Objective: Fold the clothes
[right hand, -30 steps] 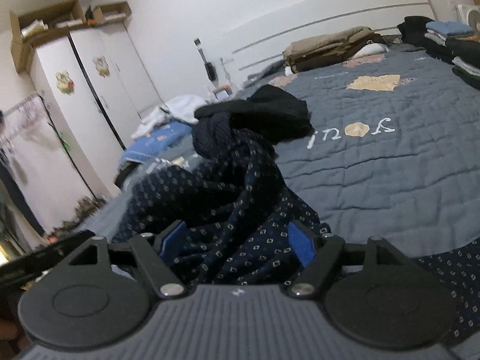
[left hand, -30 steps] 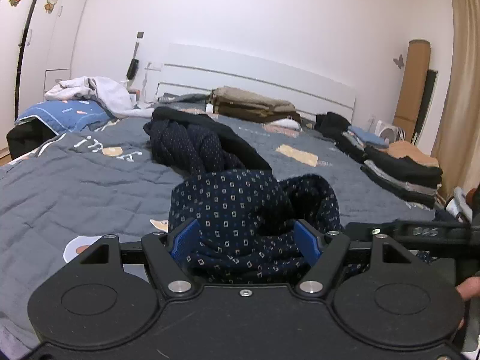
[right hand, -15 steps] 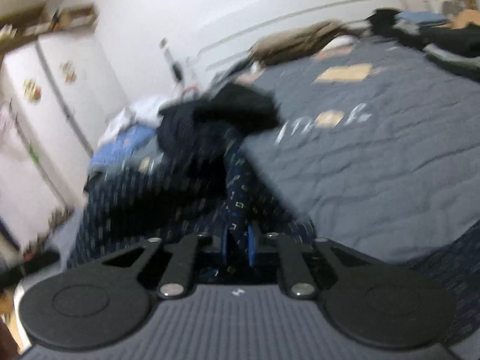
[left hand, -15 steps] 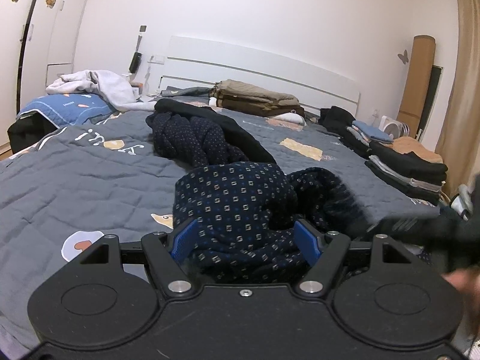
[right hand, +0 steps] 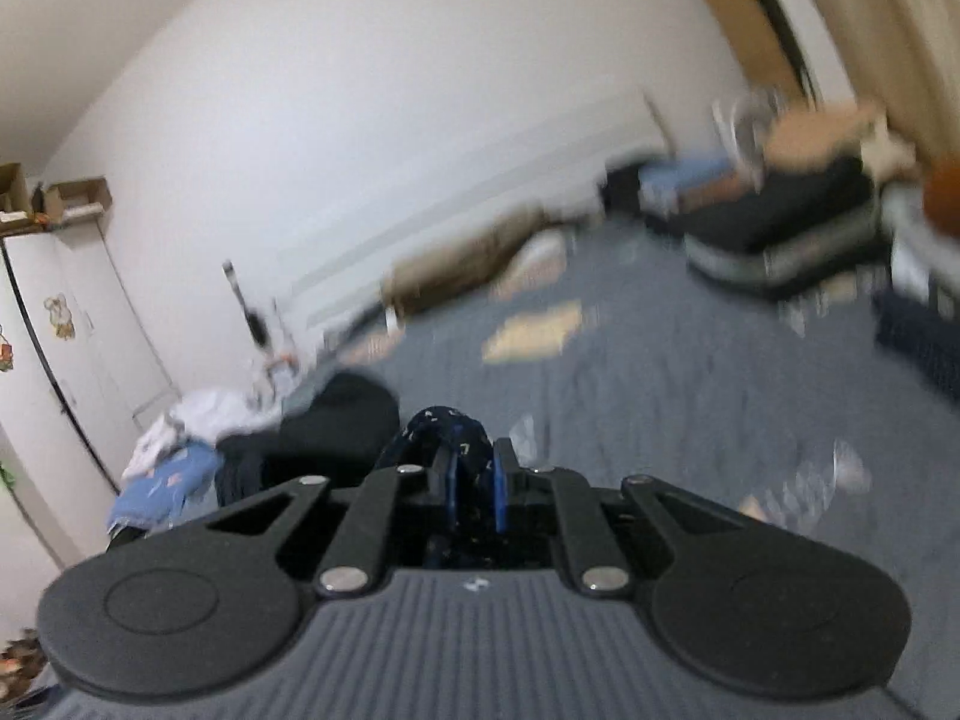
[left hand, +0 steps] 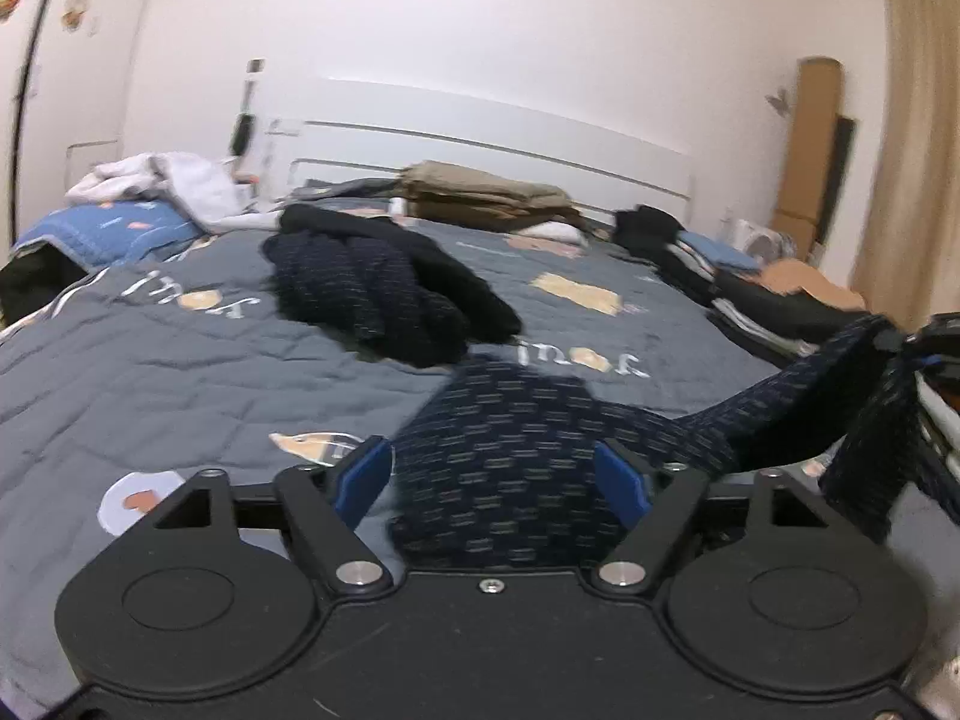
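A: Our right hand-held gripper (right hand: 474, 480) is clamped on the navy patterned garment (left hand: 516, 456), its jaws just closed on a fold.

B: And our left hand-held gripper (left hand: 492, 474) stands apart around it, still unfolded on the grey bed (left hand: 150, 372). Folded stacks (left hand: 774, 300) line the far edge; another dark heap (left hand: 384, 294) waits.

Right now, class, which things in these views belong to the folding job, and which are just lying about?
In the job:
- navy patterned garment
- right tool, pinching its fabric
- left tool, garment between its blue pads

Lying about:
- dark clothes heap
- tan folded stack
- white laundry
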A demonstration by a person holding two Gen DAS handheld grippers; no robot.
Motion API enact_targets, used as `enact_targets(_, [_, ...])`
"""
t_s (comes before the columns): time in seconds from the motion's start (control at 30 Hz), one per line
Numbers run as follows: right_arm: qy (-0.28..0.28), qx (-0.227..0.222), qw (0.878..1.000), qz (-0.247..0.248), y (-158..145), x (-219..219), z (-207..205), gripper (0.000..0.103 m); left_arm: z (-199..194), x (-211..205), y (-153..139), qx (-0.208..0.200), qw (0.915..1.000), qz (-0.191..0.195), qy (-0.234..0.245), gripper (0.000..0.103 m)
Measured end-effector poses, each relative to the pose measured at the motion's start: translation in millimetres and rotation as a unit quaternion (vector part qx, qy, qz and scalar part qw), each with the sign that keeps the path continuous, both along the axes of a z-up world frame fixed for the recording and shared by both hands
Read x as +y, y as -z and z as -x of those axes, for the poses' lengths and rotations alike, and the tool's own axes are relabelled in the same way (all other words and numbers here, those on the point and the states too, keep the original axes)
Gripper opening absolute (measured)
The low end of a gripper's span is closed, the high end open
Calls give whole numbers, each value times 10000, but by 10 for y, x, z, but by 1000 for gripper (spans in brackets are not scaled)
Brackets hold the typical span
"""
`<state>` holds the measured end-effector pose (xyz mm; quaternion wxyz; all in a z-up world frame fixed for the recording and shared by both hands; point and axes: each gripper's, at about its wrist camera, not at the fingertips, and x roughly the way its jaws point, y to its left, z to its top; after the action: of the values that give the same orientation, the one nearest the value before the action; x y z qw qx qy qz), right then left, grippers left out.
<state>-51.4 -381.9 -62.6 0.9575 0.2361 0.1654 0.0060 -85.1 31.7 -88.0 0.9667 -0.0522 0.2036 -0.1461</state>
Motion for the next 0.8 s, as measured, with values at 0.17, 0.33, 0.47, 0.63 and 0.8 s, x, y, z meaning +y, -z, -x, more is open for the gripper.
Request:
enact_targets(0.17, [12,-162,9978,-644,66,-251,177,11,3,-172,35,-91,9995,-271,102,82])
enact_targets(0.33, [811,-820,9905,-750,-122,-544,560,11,6,-228,41,-83,9998,-173,86,82])
enact_targets(0.47, [1487,-683,9849,-569,-116,-808,728,11,0,-278,58,-28,9997,-158,188,83])
enact_targets(0.63, [918,711,9925,-370,110,-836,517,16,-4,-370,94,47,9992,-205,334,84])
enact_targets(0.8, [353,1206,9920,-151,69,-815,509,24,-7,-392,87,64,9993,-156,332,85])
